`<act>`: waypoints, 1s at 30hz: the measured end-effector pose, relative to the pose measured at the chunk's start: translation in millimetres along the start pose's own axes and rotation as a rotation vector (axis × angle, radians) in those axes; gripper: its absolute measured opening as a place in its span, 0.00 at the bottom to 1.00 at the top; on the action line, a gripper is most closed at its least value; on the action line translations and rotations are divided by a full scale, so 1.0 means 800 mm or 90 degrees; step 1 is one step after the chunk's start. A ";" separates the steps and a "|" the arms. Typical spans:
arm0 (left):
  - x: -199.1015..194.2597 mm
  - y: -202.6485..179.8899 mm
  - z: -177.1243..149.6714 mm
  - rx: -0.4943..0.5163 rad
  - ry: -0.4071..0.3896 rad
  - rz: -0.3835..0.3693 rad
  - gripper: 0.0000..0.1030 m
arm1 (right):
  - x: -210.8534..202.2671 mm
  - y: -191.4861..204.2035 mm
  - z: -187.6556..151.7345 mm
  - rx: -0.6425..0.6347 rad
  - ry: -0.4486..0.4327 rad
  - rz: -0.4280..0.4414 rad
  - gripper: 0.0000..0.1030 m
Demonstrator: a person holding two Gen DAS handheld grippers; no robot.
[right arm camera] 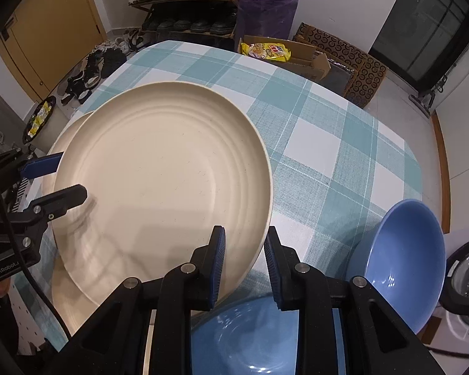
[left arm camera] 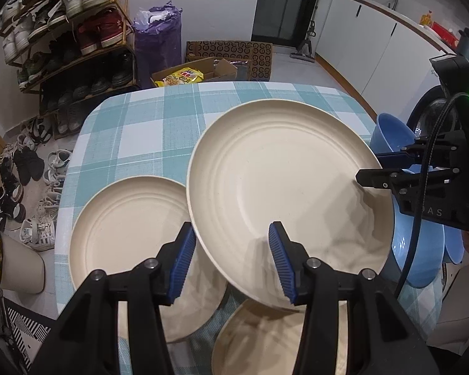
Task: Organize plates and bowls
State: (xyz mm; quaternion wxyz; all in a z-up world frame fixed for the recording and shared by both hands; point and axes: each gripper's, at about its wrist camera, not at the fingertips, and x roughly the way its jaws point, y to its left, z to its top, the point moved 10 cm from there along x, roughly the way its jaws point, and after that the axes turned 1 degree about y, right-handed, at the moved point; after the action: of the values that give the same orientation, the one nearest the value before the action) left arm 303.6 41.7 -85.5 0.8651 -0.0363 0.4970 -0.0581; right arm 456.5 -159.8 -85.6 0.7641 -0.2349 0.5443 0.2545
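While the big plate is tilted above the table, both grippers stand at its rim. The left gripper has its jaws apart, one on each side of the near edge, and whether they press it I cannot tell. The right gripper is the same. A second plate lies just beside it, and blue bowls are on the right.

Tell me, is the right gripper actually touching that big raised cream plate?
Touching. The right wrist view shows the cream plate with its rim wedged between the pads of the right gripper, with no gap on either side.
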 end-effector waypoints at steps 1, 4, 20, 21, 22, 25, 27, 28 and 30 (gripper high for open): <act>-0.003 -0.001 -0.001 0.001 -0.002 0.002 0.46 | -0.003 0.002 -0.001 -0.001 0.000 -0.001 0.25; -0.016 -0.002 -0.005 0.004 -0.010 0.001 0.46 | -0.017 0.008 -0.006 -0.002 -0.007 -0.003 0.25; -0.072 0.000 -0.039 -0.003 -0.047 0.015 0.46 | -0.077 0.051 -0.047 -0.018 -0.044 -0.002 0.25; -0.075 -0.001 -0.041 -0.006 -0.049 0.015 0.46 | -0.080 0.054 -0.050 -0.018 -0.048 -0.001 0.25; -0.077 -0.002 -0.042 -0.006 -0.051 0.016 0.46 | -0.082 0.056 -0.053 -0.019 -0.050 0.000 0.25; -0.083 -0.001 -0.046 -0.006 -0.058 0.020 0.46 | -0.087 0.060 -0.061 -0.019 -0.056 0.001 0.25; -0.087 -0.001 -0.050 -0.007 -0.063 0.021 0.46 | -0.090 0.064 -0.065 -0.021 -0.061 0.004 0.25; -0.089 -0.001 -0.052 -0.007 -0.064 0.022 0.46 | -0.091 0.066 -0.068 -0.022 -0.063 0.005 0.25; -0.092 -0.002 -0.055 -0.005 -0.068 0.025 0.46 | -0.093 0.069 -0.073 -0.024 -0.066 0.008 0.25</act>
State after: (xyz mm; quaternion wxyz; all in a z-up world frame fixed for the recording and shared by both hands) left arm 228.6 49.9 -44.4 0.8913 -0.0332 0.4507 -0.0369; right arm 358.4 -164.8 -36.6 0.7852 -0.2325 0.5003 0.2813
